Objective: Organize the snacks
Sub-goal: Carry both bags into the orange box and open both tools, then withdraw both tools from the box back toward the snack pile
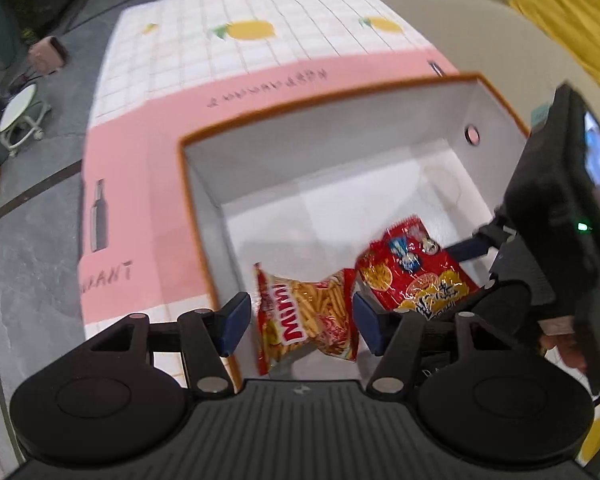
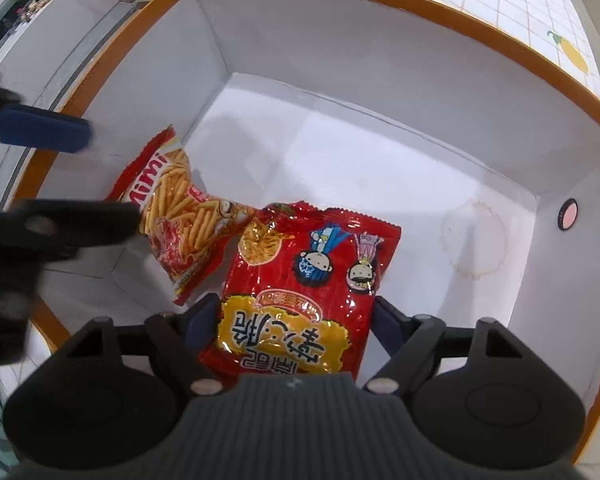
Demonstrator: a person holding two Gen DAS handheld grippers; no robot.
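Snacks are being gathered in one box (image 2: 380,16), white inside with an orange rim, so both grippers point down into it from above. No earlier picture is given, so I tell only how things stand.

The left gripper (image 1: 298,318) has its jaws wide apart. The Mimi bag (image 1: 308,316) of fried sticks lies between them, in the near corner of the box. A gap shows between the bag and the left pad; at the right pad the bag's edge comes close, but I see no pressing. I judge this bag as released.

The right gripper (image 2: 292,320) also has its jaws wide. The red bag (image 2: 312,280) with cartoon heads lies flat on the box floor between them, its far end reaching forward beyond the tips. The pads stand just beside its two long edges; whether they touch it I cannot tell, but the bag is not crumpled, so it looks let go.

The two bags overlap a little, the Mimi bag to the left of the right jaws. The rest of the floor ahead of both jaws is bare.
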